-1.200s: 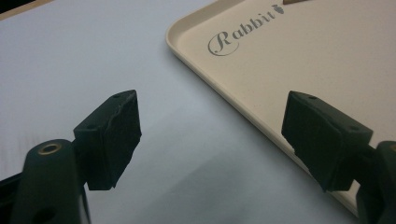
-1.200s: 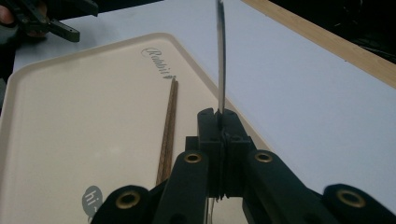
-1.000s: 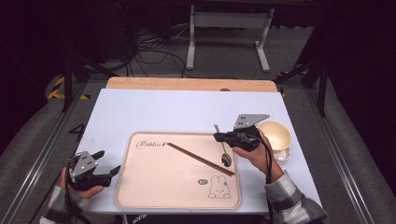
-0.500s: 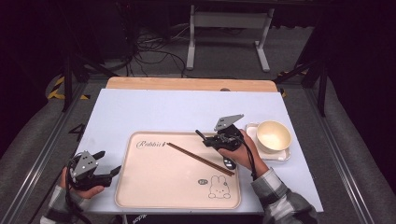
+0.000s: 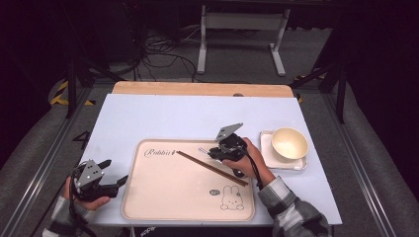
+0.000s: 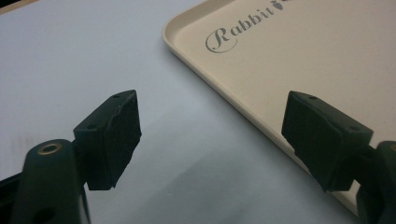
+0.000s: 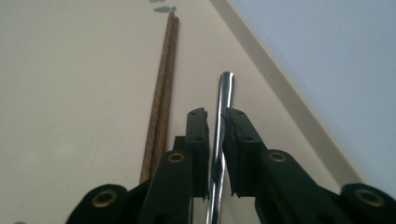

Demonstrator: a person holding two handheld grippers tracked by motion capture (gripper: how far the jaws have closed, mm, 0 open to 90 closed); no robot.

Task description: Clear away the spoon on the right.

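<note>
Now the right gripper (image 7: pixel 215 122) is over the right part of the tray (image 5: pixel 148 197), its jaws clamped on the shiny handle of a spoon (image 7: pixel 223 100) that runs forward between them, just above the tray. Right beside it on the tray lie the brown chopsticks (image 7: pixel 161 93). Off to the right, a bowl (image 5: pixel 289 143) sits on a small dish (image 5: pixel 267 140). Meanwhile the left gripper (image 6: pixel 210 140) waits by the tray's left edge, jaws wide apart and holding nothing.

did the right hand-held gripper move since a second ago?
Yes. The right hand-held gripper went left, away from the bowl, over the tray, holding a metal utensil.
</note>
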